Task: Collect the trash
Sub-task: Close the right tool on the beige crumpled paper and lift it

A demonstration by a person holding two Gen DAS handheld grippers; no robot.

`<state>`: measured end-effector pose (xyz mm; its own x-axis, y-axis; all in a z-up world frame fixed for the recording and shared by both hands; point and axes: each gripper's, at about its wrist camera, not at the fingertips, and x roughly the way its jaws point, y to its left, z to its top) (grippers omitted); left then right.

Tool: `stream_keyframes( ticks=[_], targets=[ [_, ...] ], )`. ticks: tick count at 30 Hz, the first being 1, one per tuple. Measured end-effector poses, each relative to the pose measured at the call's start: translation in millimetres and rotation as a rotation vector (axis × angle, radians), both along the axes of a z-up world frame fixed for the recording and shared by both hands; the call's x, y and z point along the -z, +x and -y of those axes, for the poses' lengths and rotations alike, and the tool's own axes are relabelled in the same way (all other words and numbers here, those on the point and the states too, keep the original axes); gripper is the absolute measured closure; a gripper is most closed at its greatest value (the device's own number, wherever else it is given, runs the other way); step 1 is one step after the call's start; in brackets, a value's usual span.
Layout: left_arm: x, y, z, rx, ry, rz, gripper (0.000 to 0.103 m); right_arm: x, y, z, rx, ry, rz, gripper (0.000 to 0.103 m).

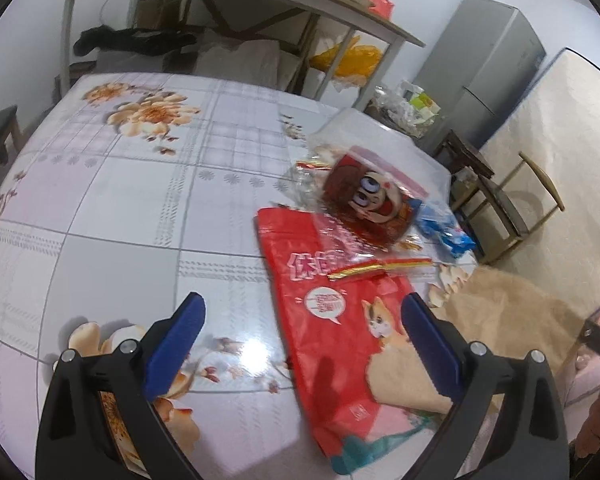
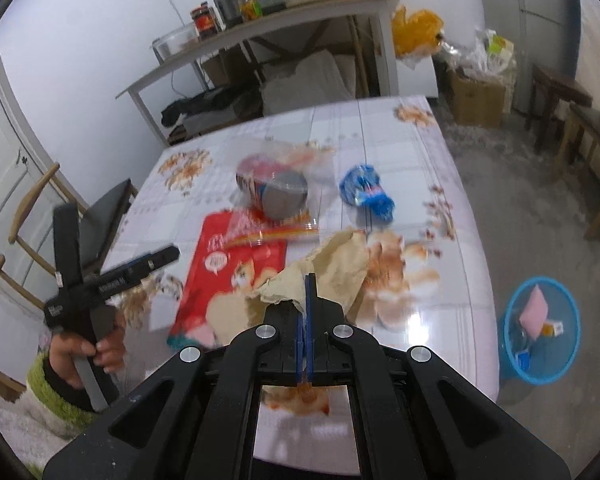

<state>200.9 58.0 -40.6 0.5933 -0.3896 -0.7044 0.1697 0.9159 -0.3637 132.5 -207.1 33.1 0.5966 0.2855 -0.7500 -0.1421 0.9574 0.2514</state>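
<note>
Left wrist view is showing the left gripper point(image 1: 302, 330) hovering spread wide above a red cat-print bag point(image 1: 340, 332) lying on the floral table point(image 1: 120, 208). Right wrist view is showing the right gripper point(image 2: 310, 280) pinching crumpled tan paper point(image 2: 332, 264), lifted over the bag's edge, with a blue bin point(image 2: 540, 332) sitting on the floor at right.

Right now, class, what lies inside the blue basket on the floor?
Inside the blue basket lie a pink packet, a small orange-and-white box and a blue scrap. Anything beneath them is hidden.
</note>
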Motion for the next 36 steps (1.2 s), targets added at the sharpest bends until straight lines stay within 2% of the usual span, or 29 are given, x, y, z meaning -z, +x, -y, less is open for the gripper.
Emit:
stream_keyframes(
  ticks=[3, 7, 11, 16, 18, 21, 23, 25, 30, 33, 36],
  targets=[
    [-5.8, -9.0, 11.0, 0.055, -0.004, 0.015, 0.007, 7.1, 1.0, -4.3, -0.019, 0.006, -0.027, 0.103],
    [-7.0, -22.5, 26.7, 0.129, -0.001, 0.019, 0.012, 21.2, 4.3, -18.5, -0.079, 0.124, -0.072, 0.103],
    [-1.9, -29.4, 29.9, 0.149, -0.012, -0.005, 0.019, 49.2, 12.6, -48.4, -0.172, 0.205, -0.152, 0.103],
    [1.8, -32.6, 33.7, 0.162, -0.002, -0.022, 0.024, 90.3, 17.3, -73.9, -0.225, 0.153, -0.253, 0.099],
    [3.0, -32.5, 37.7, 0.174, 0.016, -0.025, 0.026, 95.1, 14.9, -77.8, -0.241, 0.146, -0.265, 0.097],
    [5.8, -33.0, 45.3, 0.189, 0.056, -0.023, 0.026, 83.7, 7.5, -77.3, -0.268, 0.155, -0.239, 0.078],
    [8.7, -33.0, 48.5, 0.199, 0.066, -0.030, 0.026, 74.3, 1.2, -75.0, -0.280, 0.138, -0.210, 0.050],
    [11.5, -32.4, 49.7, 0.205, 0.068, -0.038, 0.027, 63.1, -8.2, -69.7, -0.296, 0.134, -0.174, 0.040],
    [13.9, -31.9, 46.8, 0.200, 0.040, -0.050, 0.027, 45.3, -20.4, -47.7, -0.317, 0.189, -0.132, 0.036],
    [12.1, -32.0, 43.6, 0.192, 0.056, -0.039, 0.027, 41.8, -16.1, -27.2, -0.242, 0.262, -0.104, 0.033],
    [11.5, -30.5, 34.3, 0.168, 0.038, -0.047, 0.027, 41.7, -10.1, -24.5, -0.197, 0.237, -0.081, 0.033]
  ],
)
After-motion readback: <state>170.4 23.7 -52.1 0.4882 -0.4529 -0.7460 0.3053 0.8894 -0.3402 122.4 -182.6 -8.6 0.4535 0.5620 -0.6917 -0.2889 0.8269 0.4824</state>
